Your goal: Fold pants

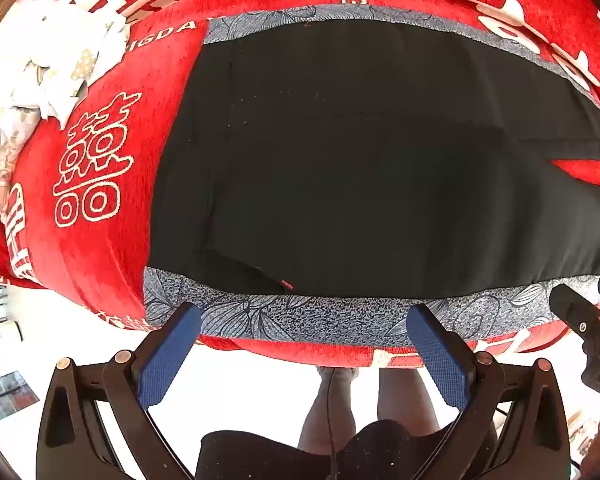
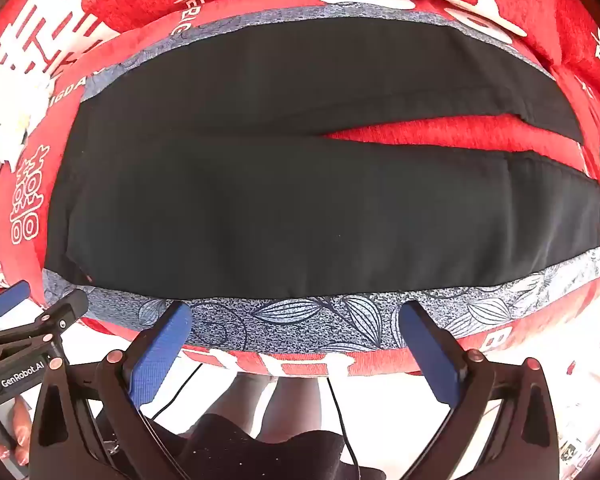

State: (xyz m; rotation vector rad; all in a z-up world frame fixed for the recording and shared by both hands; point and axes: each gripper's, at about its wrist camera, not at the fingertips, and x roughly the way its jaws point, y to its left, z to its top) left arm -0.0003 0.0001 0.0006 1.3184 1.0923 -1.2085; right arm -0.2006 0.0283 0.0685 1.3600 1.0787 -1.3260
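Observation:
Black pants (image 1: 360, 168) with a grey-blue leaf-patterned side stripe (image 1: 300, 320) lie flat on a red blanket, waist to the left, legs to the right. In the right wrist view the pants (image 2: 300, 208) show both legs, split by a red gap (image 2: 440, 132). My left gripper (image 1: 304, 316) is open and empty, fingers just over the near stripe by the waist. My right gripper (image 2: 296, 316) is open and empty over the near stripe (image 2: 320, 316) at mid-length. Each gripper shows at the edge of the other's view: the right one (image 1: 596, 320), the left one (image 2: 32, 312).
The red blanket (image 1: 100, 168) with white characters covers the raised surface. A crumpled white patterned cloth (image 1: 40, 68) lies at the far left. The surface's near edge (image 2: 280, 364) runs just under the grippers, with pale floor and the person's legs (image 1: 360, 400) below.

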